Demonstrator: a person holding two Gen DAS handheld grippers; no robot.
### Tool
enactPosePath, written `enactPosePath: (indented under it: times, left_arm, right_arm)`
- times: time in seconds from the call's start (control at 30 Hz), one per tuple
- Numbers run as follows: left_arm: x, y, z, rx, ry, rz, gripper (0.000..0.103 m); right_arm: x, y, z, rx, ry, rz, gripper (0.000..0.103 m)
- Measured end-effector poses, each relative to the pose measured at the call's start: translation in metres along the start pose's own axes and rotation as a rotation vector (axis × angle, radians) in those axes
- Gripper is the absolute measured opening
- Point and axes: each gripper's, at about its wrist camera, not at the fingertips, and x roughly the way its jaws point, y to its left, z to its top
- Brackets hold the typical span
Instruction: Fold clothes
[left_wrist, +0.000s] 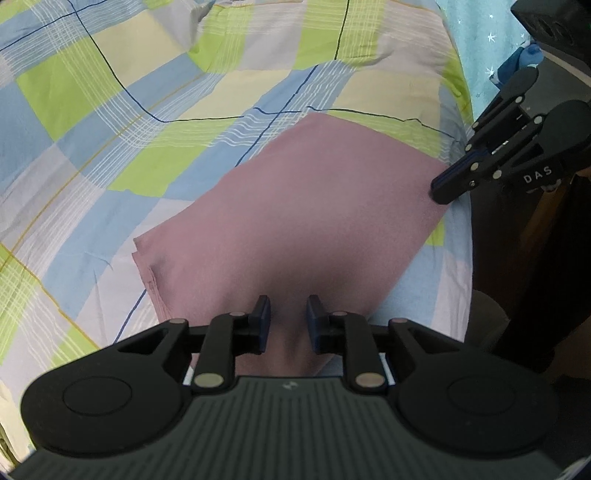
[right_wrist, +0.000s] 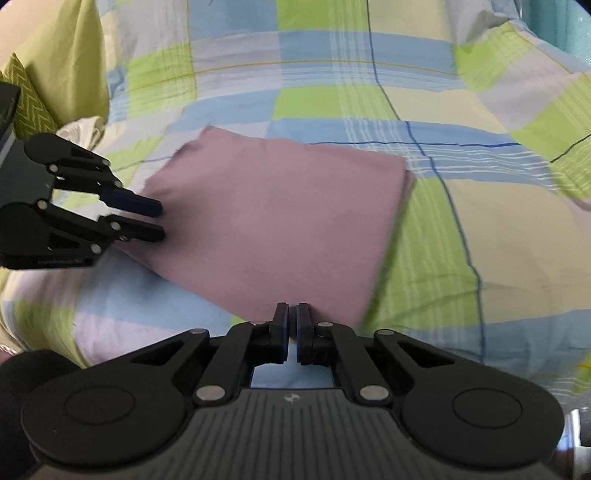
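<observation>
A folded pink garment (left_wrist: 306, 206) lies flat on the checked bedspread; it also shows in the right wrist view (right_wrist: 273, 218). My left gripper (left_wrist: 288, 314) is open, its fingers over the garment's near edge with nothing between them; it also shows in the right wrist view (right_wrist: 159, 219) at the garment's left side. My right gripper (right_wrist: 293, 314) is shut at the garment's near corner; whether cloth is pinched between the pads is not visible. It also shows in the left wrist view (left_wrist: 443, 188), closed at the garment's right corner.
The blue, green and cream checked bedspread (left_wrist: 147, 122) covers the bed. A teal starred cloth (left_wrist: 476, 44) lies at the far right. A green patterned pillow (right_wrist: 33, 103) sits at the left. Dark furniture (left_wrist: 524, 258) stands beside the bed's right edge.
</observation>
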Motion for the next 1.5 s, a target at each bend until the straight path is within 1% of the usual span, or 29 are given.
enactPosePath:
  times: [0.07,0.1,0.13,0.2,0.27,0.33,0.4,0.47,0.53,0.6,0.67,0.73,0.77,0.83,0.87,0.93,0.97,1.0,1.1,1.2,1.3,1.33,1.4,1.5]
  left_arm:
    - [0.0,-0.001,-0.001,0.002,-0.005,0.004,0.018]
    - [0.0,-0.001,-0.001,0.004,-0.008,0.007,0.019]
    - [-0.001,-0.001,-0.002,0.01,-0.013,0.013,0.021]
    - [-0.004,-0.003,-0.003,0.034,-0.024,0.032,0.027]
    - [-0.011,-0.008,-0.006,0.083,-0.056,0.047,0.03]
    - [-0.018,-0.016,-0.006,0.14,-0.082,0.045,0.031]
    - [-0.019,-0.025,-0.004,0.191,-0.091,0.035,0.032]
    - [-0.015,-0.032,-0.004,0.223,-0.072,0.008,0.035]
    - [-0.009,-0.032,-0.007,0.232,-0.04,-0.008,0.036]
    - [-0.007,-0.027,-0.011,0.214,-0.014,-0.027,0.038]
    - [-0.009,-0.02,-0.012,0.18,-0.005,-0.028,0.038]
    - [-0.012,-0.017,-0.007,0.177,-0.01,-0.013,0.038]
    - [-0.013,-0.017,-0.003,0.174,-0.014,-0.006,0.037]
    - [-0.01,-0.019,0.012,0.159,-0.025,-0.006,0.038]
    - [-0.008,-0.022,0.019,0.154,-0.032,-0.006,0.04]
    - [-0.003,-0.026,0.035,0.131,-0.051,-0.01,0.043]
    - [-0.001,-0.027,0.043,0.114,-0.06,-0.026,0.047]
    - [0.003,-0.03,0.052,0.095,-0.075,-0.044,0.052]
    - [0.015,-0.03,0.072,0.067,-0.091,-0.076,0.054]
    - [0.029,-0.013,0.084,0.054,-0.091,-0.041,0.054]
    - [0.04,0.02,0.085,0.0,-0.09,-0.002,0.054]
    - [0.044,0.03,0.085,-0.011,-0.09,-0.002,0.054]
    - [0.051,0.041,0.088,-0.007,-0.091,-0.023,0.054]
    - [0.068,0.042,0.095,0.04,-0.096,-0.072,0.054]
  right_arm:
    - [-0.003,0.0,-0.001,-0.002,0.005,-0.021,0.003]
    - [-0.005,0.002,-0.001,-0.002,0.005,-0.031,0.008]
    - [-0.01,0.002,-0.002,0.0,-0.002,-0.029,0.011]
    - [-0.016,0.009,-0.003,-0.017,-0.024,-0.007,0.012]
    - [-0.02,0.018,-0.002,-0.069,-0.041,-0.007,0.012]
    - [-0.021,0.027,-0.001,-0.133,-0.056,-0.026,0.012]
    - [-0.017,0.036,0.002,-0.194,-0.057,-0.04,0.012]
    - [-0.01,0.037,0.004,-0.2,-0.044,-0.027,0.012]
    - [-0.002,0.035,0.006,-0.191,-0.027,-0.01,0.013]
    - [0.005,0.023,0.002,-0.167,0.015,-0.028,0.013]
    - [-0.001,0.011,-0.003,-0.136,0.023,-0.024,0.013]
    - [-0.015,-0.002,-0.006,-0.087,-0.003,-0.03,0.014]
    - [-0.025,-0.008,-0.007,-0.055,-0.032,-0.032,0.019]
    - [-0.038,-0.025,-0.006,0.012,-0.086,-0.03,0.023]
    - [-0.042,-0.035,-0.004,0.05,-0.109,-0.036,0.026]
    - [-0.042,-0.05,0.001,0.106,-0.145,-0.036,0.027]
    - [-0.041,-0.059,0.005,0.137,-0.162,-0.032,0.027]
    - [-0.038,-0.067,0.01,0.16,-0.174,-0.021,0.027]
    - [-0.021,-0.084,0.026,0.213,-0.205,0.02,0.027]
    - [0.003,-0.093,0.046,0.226,-0.224,0.088,0.028]
    - [0.024,-0.097,0.06,0.218,-0.231,0.124,0.033]
    - [0.031,-0.101,0.062,0.232,-0.231,0.146,0.033]
    - [0.043,-0.109,0.064,0.274,-0.213,0.2,0.033]
    - [0.052,-0.118,0.068,0.318,-0.196,0.25,0.035]
